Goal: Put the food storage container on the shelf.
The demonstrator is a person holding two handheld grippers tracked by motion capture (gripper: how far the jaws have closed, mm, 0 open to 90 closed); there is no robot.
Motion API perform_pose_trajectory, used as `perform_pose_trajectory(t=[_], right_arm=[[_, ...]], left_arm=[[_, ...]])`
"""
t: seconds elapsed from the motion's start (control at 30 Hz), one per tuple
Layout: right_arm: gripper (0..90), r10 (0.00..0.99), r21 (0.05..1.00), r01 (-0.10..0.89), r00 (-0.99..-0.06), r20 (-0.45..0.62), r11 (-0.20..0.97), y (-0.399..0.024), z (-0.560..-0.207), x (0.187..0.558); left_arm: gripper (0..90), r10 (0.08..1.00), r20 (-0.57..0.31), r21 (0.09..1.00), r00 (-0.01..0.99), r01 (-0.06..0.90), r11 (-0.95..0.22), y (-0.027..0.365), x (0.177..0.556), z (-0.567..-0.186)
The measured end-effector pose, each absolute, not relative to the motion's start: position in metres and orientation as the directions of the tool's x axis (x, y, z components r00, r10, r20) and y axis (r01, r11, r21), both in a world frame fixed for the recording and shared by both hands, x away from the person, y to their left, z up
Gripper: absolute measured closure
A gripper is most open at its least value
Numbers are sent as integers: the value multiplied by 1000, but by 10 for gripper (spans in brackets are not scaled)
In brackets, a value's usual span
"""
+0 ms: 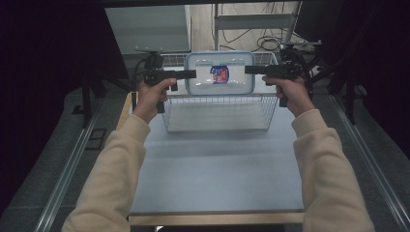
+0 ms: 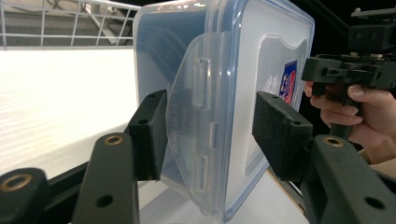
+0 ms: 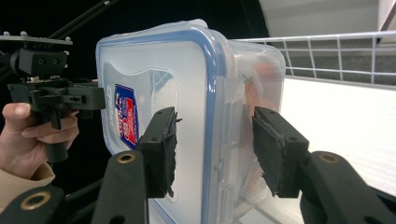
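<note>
A clear plastic container with a blue-rimmed lid and a red-and-blue label hangs over the white wire basket, held by both ends. My left gripper is shut on its left end. In the left gripper view, my left gripper has its pads on either side of the side latch of the container. My right gripper is shut on the opposite end. In the right gripper view, my right gripper clamps the container across lid and body.
The basket stands at the far end of the pale table, and its wire wall rises behind the container. A grey cabinet and cables lie beyond. Metal rails run along both table sides.
</note>
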State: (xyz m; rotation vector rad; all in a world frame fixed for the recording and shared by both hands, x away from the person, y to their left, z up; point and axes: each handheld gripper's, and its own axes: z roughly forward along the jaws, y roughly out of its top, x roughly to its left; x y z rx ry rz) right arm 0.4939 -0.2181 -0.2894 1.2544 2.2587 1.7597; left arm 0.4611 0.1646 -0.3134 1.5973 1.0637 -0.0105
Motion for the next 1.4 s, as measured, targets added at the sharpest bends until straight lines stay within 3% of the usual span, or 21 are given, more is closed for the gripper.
perform_pose_trajectory(t=[0.4, 0.9, 1.07, 1.4], right_arm=[[481, 646, 790, 612, -615, 452, 31, -210, -291, 512], [398, 684, 696, 711, -457, 569, -103, -204, -303, 530], [424, 714, 690, 714, -424, 557, -114, -202, -305, 531], [389, 726, 726, 669, -421, 544, -157, -203, -306, 523]], left_arm=[[439, 601, -606, 722, 521, 677, 141, 166, 491, -322], [355, 567, -691, 649, 448, 730, 215, 162, 521, -336], [329, 560, -708, 635, 431, 736, 236, 161, 525, -342], [164, 565, -686, 669, 458, 702, 243, 158, 520, -335]])
